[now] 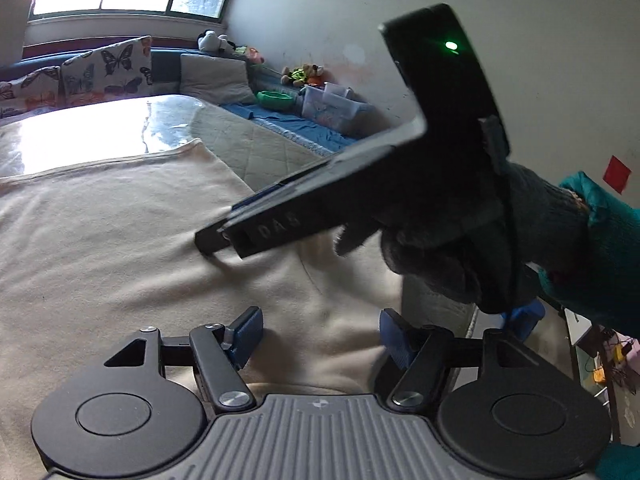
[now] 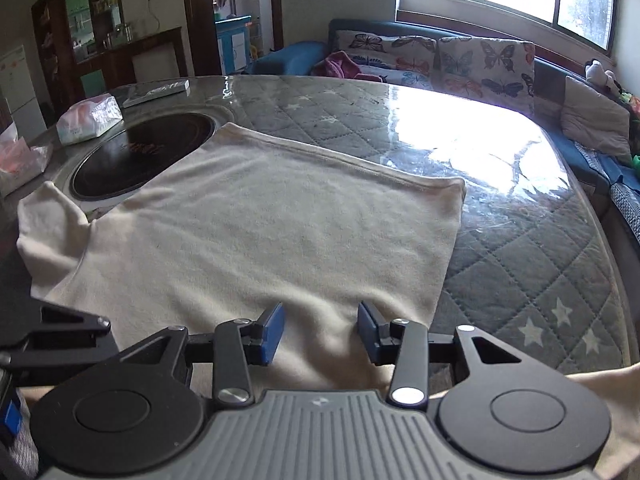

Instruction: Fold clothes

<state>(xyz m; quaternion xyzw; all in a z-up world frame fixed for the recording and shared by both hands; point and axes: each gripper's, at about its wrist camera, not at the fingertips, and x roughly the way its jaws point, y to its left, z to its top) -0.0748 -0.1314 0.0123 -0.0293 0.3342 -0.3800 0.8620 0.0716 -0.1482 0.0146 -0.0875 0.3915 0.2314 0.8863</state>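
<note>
A table (image 2: 540, 248) covered by a quilted cloth under a glossy clear sheet fills most of the right wrist view, with strong window glare on its upper right part. A cream shirt (image 2: 256, 232) is spread flat across the centre of that frame; its hem runs along the upper edge and one sleeve is seen at the left edge. In the left wrist view the same shirt (image 1: 120, 240) takes up the left and centre of the frame. A dark round plate (image 2: 140, 152) set into the table is partly covered by the shirt at the upper left. A sofa with butterfly cushions (image 2: 460, 64) stands along the top right under the window. A tissue pack (image 2: 90, 120) lies on the table at the upper left.

The left gripper (image 1: 320, 340) is seen at the bottom centre of its own view, its blue pads wide apart just above the cloth, with nothing between them. The right gripper (image 2: 322, 330) is likewise held wide at the bottom centre of its view, over the near edge of the shirt, nothing clamped. In the left wrist view the right gripper is seen from the side, held by a gloved hand (image 1: 460, 248) at the right of the frame, its tip pressed against the cloth at the centre.
</note>
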